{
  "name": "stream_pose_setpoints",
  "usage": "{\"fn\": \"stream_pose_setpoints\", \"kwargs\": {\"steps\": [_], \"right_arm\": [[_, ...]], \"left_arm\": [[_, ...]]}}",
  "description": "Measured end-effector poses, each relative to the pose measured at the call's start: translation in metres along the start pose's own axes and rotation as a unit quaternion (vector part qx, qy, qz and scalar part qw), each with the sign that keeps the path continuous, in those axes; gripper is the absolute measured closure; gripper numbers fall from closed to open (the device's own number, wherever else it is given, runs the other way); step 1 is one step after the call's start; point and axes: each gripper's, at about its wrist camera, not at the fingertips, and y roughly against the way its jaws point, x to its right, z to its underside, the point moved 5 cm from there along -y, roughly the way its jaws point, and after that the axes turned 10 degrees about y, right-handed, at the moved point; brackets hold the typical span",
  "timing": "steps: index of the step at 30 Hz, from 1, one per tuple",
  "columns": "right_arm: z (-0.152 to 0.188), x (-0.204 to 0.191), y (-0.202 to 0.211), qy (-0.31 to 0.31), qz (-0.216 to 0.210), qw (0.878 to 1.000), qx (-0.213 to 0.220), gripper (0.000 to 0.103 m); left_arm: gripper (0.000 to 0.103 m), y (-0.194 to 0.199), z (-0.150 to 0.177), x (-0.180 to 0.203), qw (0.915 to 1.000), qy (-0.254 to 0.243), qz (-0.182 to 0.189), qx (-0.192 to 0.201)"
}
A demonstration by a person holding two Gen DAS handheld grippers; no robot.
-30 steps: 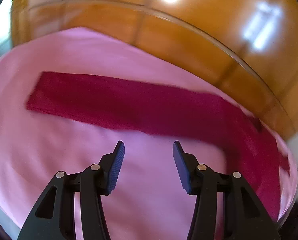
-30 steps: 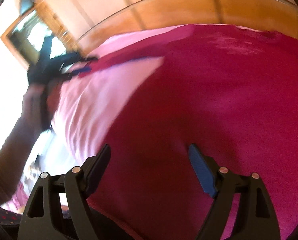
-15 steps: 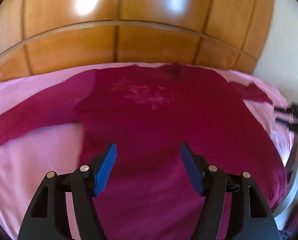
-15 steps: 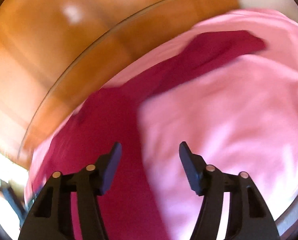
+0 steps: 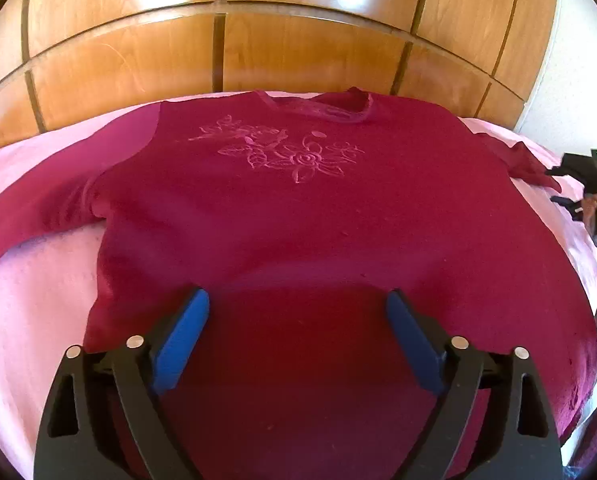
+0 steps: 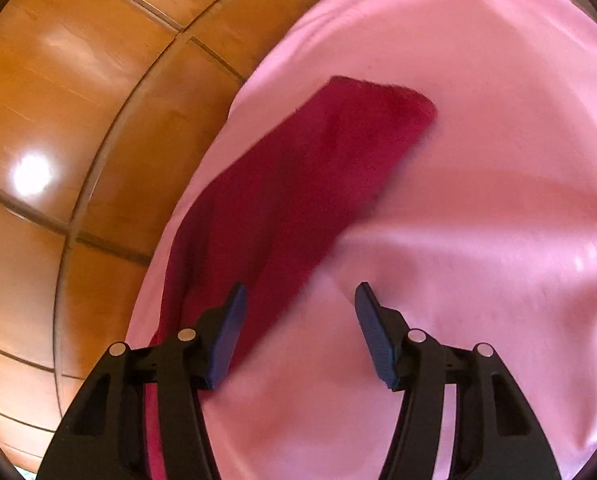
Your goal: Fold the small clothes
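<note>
Now my left gripper hovers over the hem of the red sweater, no longer the sleeve; jaws have just been opening, wide, gripping nothing. Sweater lies flat, front up, on the pink sheet. Only the right view shows the right sleeve; right gripper, just been closing, half-open, empty.

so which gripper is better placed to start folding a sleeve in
Right, probably. The right gripper hangs open just above one sleeve lying flat on the pink sheet. The left gripper, open wide, sits over the sweater's lower body, away from either sleeve.
</note>
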Motion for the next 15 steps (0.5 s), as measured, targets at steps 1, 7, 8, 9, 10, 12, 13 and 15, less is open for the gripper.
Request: {"fn": "stream_pose_setpoints", "kwargs": {"steps": [1, 7, 8, 9, 10, 12, 13, 15], "right_arm": [[-0.002, -0.001, 0.002, 0.017, 0.041, 0.999, -0.004, 0.049], [-0.019, -0.013, 0.023, 0.067, 0.026, 0.997, 0.029, 0.048], [-0.023, -0.021, 0.02, 0.068, 0.014, 0.997, 0.024, 0.048], [-0.028, -0.03, 0.014, 0.07, 0.002, 0.997, 0.017, 0.048], [-0.035, -0.042, 0.005, 0.072, -0.011, 0.997, 0.004, 0.048], [-0.046, -0.061, -0.015, 0.072, -0.011, 0.997, -0.023, 0.048], [-0.057, -0.069, -0.027, 0.067, -0.003, 0.997, -0.037, 0.048], [-0.076, -0.085, -0.052, 0.053, 0.01, 0.996, -0.078, 0.048]], "left_arm": [[0.011, -0.001, 0.0, 0.0, 1.0, -0.001, 0.002, -0.001], [0.007, -0.003, -0.001, 0.002, 1.0, -0.003, 0.007, -0.003], [0.006, -0.004, -0.001, 0.002, 1.0, -0.004, 0.007, -0.004], [0.005, -0.004, -0.001, 0.003, 1.0, -0.006, 0.007, -0.004], [0.005, -0.004, 0.0, 0.003, 1.0, -0.007, 0.006, -0.005], [0.005, -0.004, 0.0, 0.003, 0.9999, -0.007, 0.006, -0.005], [0.005, -0.004, 0.0, 0.003, 0.9999, -0.007, 0.005, -0.005], [0.005, -0.004, 0.0, 0.004, 1.0, -0.008, 0.004, -0.004]]}}
